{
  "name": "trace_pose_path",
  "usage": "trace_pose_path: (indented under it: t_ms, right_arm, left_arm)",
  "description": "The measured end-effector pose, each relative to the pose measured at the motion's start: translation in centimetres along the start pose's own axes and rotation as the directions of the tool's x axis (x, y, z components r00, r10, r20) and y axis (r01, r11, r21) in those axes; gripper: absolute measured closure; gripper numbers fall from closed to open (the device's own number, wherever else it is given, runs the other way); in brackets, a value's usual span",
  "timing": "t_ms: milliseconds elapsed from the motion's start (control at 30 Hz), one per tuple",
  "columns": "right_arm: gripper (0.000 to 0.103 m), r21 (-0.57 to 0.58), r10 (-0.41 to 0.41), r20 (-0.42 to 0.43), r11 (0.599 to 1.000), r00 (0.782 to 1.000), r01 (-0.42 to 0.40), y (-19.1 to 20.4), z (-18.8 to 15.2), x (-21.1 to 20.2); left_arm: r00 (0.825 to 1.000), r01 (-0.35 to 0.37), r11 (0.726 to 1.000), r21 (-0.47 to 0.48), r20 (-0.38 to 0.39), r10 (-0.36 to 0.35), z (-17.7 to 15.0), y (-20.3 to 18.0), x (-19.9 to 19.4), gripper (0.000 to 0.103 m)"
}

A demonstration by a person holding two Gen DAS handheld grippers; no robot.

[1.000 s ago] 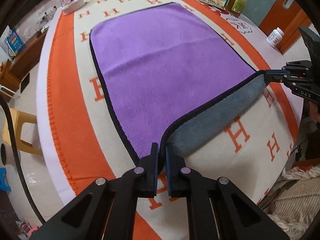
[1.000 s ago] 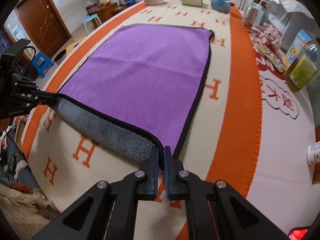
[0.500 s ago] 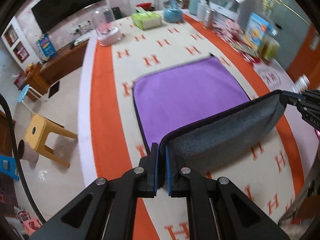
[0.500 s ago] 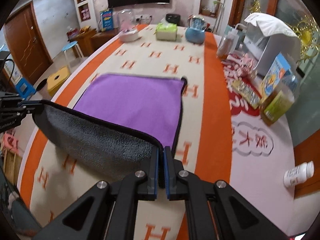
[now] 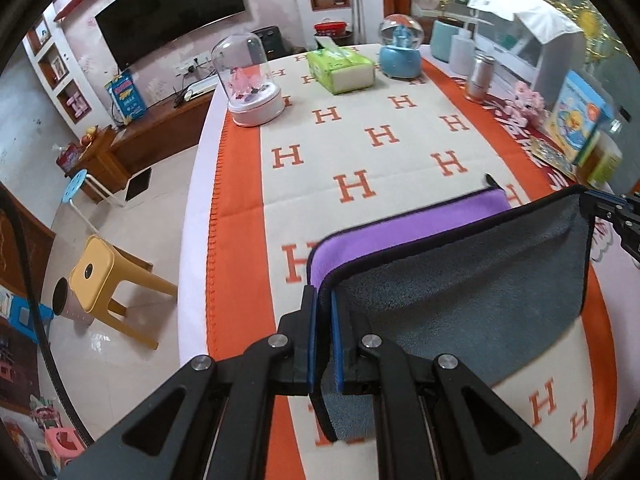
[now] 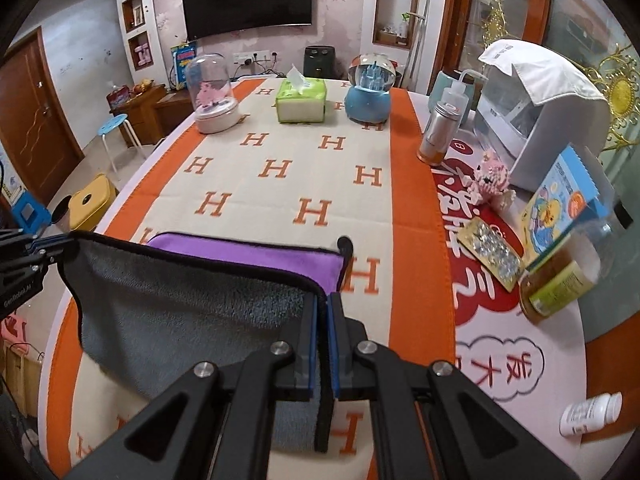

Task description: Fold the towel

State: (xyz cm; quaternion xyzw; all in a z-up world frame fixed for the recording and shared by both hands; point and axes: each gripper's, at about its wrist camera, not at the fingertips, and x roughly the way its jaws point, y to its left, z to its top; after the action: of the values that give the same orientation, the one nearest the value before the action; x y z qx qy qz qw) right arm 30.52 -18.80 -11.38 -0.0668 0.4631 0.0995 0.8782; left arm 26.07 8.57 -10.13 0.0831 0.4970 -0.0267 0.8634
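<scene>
The towel (image 5: pixel 460 292) is purple on top, grey underneath, with a black hem. My left gripper (image 5: pixel 323 300) is shut on its near left corner. My right gripper (image 6: pixel 322 304) is shut on its near right corner and shows at the right edge of the left wrist view (image 5: pixel 612 208). The near edge is lifted high and stretched between both grippers, its grey underside (image 6: pixel 192 312) facing me. A purple strip (image 6: pixel 240 254) of the far part still lies on the table. The left gripper shows at the left edge of the right wrist view (image 6: pixel 36 248).
The table wears an orange and cream H-patterned cloth (image 6: pixel 280 168). At the far end stand a glass dome (image 6: pixel 212 92), a green tissue box (image 6: pixel 302 100) and a blue snow globe (image 6: pixel 370 92). Bottles, boxes and a white appliance (image 6: pixel 536 112) line the right side. Stools (image 5: pixel 104 276) stand left.
Both grippers have lifted the near edge of the towel up and carried it toward the far end. Much less purple shows now, and the grey underside hangs in front.
</scene>
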Motion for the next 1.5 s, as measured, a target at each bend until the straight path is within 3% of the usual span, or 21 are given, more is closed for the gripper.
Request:
trace_pose_path:
  t_ms: [367, 633, 700, 767, 867, 967, 1500]
  right_arm:
    - [0.098, -0.001, -0.026, -0.058, 1.0, 0.998, 0.026, 0.0, 2.8, 6.5]
    - [0.098, -0.01, -0.065, -0.108, 0.998, 0.992, 0.064, 0.0, 2.8, 9.6]
    - [0.092, -0.002, -0.082, -0.113, 0.997, 0.99, 0.082, 0.0, 2.5, 10.0]
    - [0.08, 0.001, -0.083, -0.116, 0.997, 0.99, 0.083, 0.1, 2.3, 10.2]
    - [0.065, 0.0, -0.083, -0.095, 0.997, 0.992, 0.083, 0.2, 2.1, 9.8]
    - [0.062, -0.014, -0.087, -0.079, 0.996, 0.993, 0.086, 0.4, 2.1, 9.2]
    - [0.062, 0.044, -0.06, -0.097, 0.997, 0.994, 0.064, 1.4, 0.1, 5.0]
  left_arm:
    - [0.998, -0.036, 0.999, -0.04, -0.061, 0.034, 2.9, 0.5, 6.9, 0.098]
    - [0.994, -0.045, 0.996, -0.08, -0.1, 0.036, 3.5, 0.3, 10.1, 0.095]
    - [0.994, -0.045, 0.995, -0.095, -0.108, 0.034, 3.4, 0.4, 10.6, 0.094]
    - [0.992, -0.053, 0.993, -0.11, -0.122, 0.04, 3.2, 0.5, 11.1, 0.076]
    - [0.991, -0.041, 0.99, -0.139, -0.13, 0.023, 2.9, 0.8, 11.2, 0.06]
    - [0.992, -0.022, 0.985, -0.171, -0.124, 0.001, 2.7, 1.2, 11.0, 0.039]
    - [0.996, 0.046, 0.971, -0.235, -0.06, -0.062, 1.4, -0.5, 6.1, 0.023]
